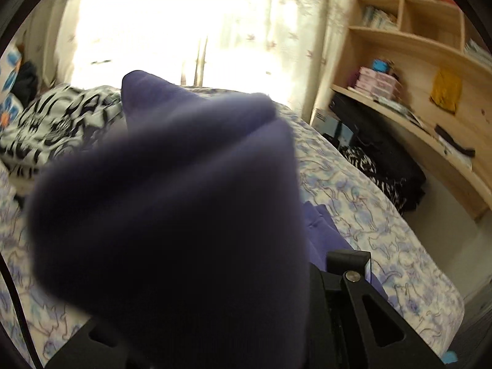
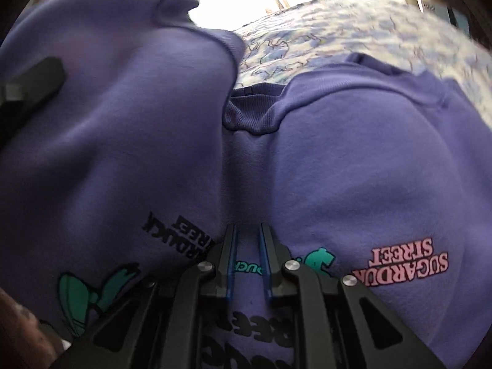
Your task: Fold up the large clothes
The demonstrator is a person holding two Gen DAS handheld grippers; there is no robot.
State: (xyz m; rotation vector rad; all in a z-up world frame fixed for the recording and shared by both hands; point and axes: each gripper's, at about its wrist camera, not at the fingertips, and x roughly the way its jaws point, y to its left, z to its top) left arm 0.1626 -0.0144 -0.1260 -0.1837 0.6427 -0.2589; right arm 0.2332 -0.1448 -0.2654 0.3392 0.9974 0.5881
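A purple sweatshirt [image 2: 353, 153] with printed lettering lies on the bed, collar [image 2: 246, 107] away from me. My right gripper [image 2: 248, 227] is low over the chest print, jaws nearly together and shut on a pinch of the purple cloth. In the left wrist view a lifted, blurred bunch of the same sweatshirt [image 1: 172, 200] hangs over my left gripper [image 1: 246, 240] and hides its fingertips. Only the black linkage [image 1: 350, 264] on the right shows. That gripper is shut on the cloth. A black part [image 2: 33, 77] at the left of the right wrist view sits against the raised fold.
The bed has a white sheet with blue flowers [image 1: 353, 190]; its edge falls away at the right. A black-and-white quilt [image 1: 55, 126] lies at the far left. A wooden desk with shelves [image 1: 430, 98] stands right, dark items [image 1: 384, 166] beside it. Bright curtains [image 1: 184, 24] hang behind.
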